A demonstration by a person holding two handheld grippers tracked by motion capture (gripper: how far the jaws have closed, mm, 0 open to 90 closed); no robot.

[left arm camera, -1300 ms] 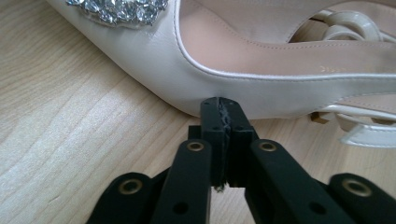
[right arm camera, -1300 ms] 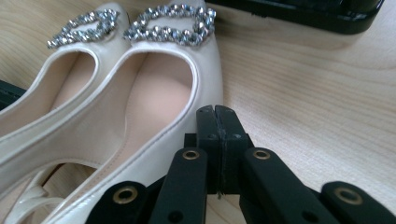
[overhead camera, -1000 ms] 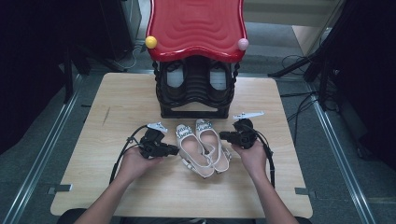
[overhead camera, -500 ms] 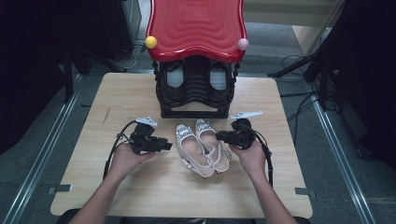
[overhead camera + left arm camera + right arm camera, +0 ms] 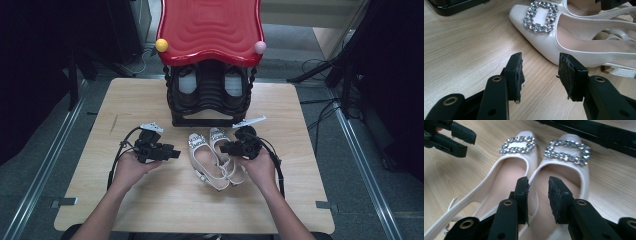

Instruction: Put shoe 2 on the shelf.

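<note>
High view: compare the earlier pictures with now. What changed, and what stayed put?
The left gripper drew left off the pair of shoes; the right gripper eased back. Both have just been opening, with nothing gripped. The shoes and the shoe rack stayed put.

Left gripper (image 5: 172, 153) has backed off from the left shoe (image 5: 205, 162) — a second ago its tips were right against the shoe's side, now bare table shows between them, and its jaws have just been opening with nothing inside. Right gripper (image 5: 223, 148) let go too — jaws have been opening, now parted above the right shoe (image 5: 226, 150), pads not pressing.
</note>
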